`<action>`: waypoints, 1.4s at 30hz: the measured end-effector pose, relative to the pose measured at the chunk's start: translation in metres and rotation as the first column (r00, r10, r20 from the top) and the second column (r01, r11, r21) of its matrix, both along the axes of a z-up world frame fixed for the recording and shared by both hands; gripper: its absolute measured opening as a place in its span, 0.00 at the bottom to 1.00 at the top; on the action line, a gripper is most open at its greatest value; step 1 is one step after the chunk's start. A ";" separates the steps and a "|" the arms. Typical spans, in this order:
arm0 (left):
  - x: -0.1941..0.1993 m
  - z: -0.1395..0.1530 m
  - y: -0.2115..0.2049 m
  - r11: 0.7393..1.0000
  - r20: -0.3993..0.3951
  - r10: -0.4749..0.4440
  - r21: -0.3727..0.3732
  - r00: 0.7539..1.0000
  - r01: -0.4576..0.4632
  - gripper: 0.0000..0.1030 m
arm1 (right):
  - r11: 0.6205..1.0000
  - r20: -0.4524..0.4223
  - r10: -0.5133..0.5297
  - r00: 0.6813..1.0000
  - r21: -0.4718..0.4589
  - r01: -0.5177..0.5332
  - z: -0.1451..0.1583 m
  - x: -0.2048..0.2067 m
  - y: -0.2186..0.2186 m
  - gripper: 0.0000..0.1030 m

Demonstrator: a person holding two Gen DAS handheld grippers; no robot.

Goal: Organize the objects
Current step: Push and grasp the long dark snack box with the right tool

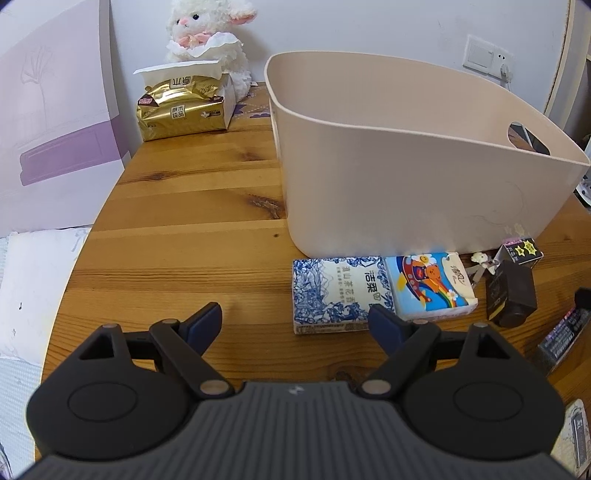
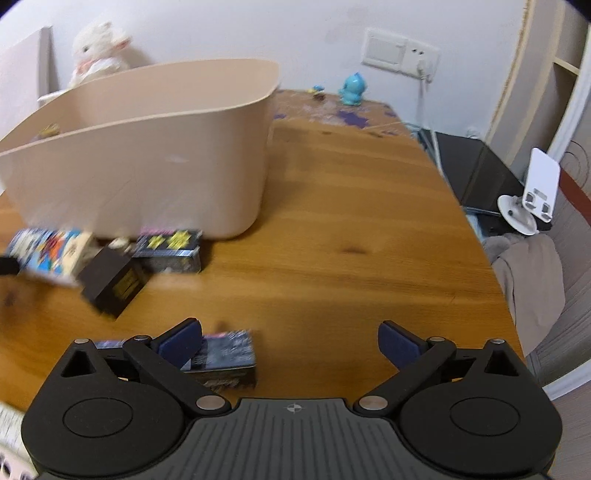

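Note:
A beige plastic bin [image 1: 406, 177] stands on the wooden table [image 1: 184, 229]; it also shows in the right wrist view [image 2: 147, 162]. In front of it lie a blue-and-white tissue pack [image 1: 332, 295], a cartoon tissue pack [image 1: 432, 284], a dark brown box [image 1: 511, 291] and a small star-printed box [image 1: 522, 251]. My left gripper [image 1: 295, 325] is open and empty, just in front of the blue-and-white pack. My right gripper [image 2: 290, 343] is open and empty over bare table, its left finger beside a dark printed box [image 2: 229, 354]. The brown box [image 2: 114, 284] and star box [image 2: 170, 247] lie ahead left.
A gold tissue pack [image 1: 184, 110] and a white plush lamb [image 1: 210, 33] sit at the table's back. A blue toy figure [image 2: 351, 90] stands at the far edge. A dark laptop [image 2: 476, 173] and a white stand [image 2: 532, 199] lie right of the table.

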State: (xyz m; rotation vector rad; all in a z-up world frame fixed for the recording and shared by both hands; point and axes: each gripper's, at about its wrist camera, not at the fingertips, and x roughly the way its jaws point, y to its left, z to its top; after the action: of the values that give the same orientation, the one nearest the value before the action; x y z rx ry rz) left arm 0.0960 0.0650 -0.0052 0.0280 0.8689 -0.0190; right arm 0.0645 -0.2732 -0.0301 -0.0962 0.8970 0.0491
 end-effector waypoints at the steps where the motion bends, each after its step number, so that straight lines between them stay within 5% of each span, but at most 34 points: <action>1: -0.001 0.001 0.000 1.000 0.001 0.001 -0.002 1.000 -0.001 0.85 | 1.000 -0.006 -0.007 1.000 0.002 0.007 0.001 0.002 -0.001 0.98; 17: -0.003 -0.002 0.014 0.999 -0.008 0.039 -0.011 0.999 -0.039 0.85 | 0.989 -0.061 0.140 0.988 -0.045 -0.143 0.015 -0.040 -0.007 0.98; 25: -0.002 -0.004 0.006 0.999 -0.014 0.014 -0.030 1.000 -0.014 0.85 | 0.998 -0.077 0.057 0.995 0.016 -0.056 -0.012 -0.006 0.000 0.97; 34: 0.005 -0.014 -0.003 0.998 -0.032 0.003 -0.057 0.999 -0.005 0.85 | 0.991 -0.001 -0.057 0.998 0.119 0.057 0.000 0.002 -0.003 0.96; 42: 0.008 -0.016 -0.007 0.997 -0.021 0.005 -0.077 1.000 -0.007 0.85 | 0.988 -0.014 0.021 1.000 0.153 -0.019 0.001 -0.002 0.026 0.97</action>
State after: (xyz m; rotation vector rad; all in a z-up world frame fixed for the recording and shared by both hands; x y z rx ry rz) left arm 0.1037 0.0577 -0.0210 -0.0473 0.8885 -0.0474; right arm 0.0628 -0.2470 -0.0293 0.0384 0.9052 0.1371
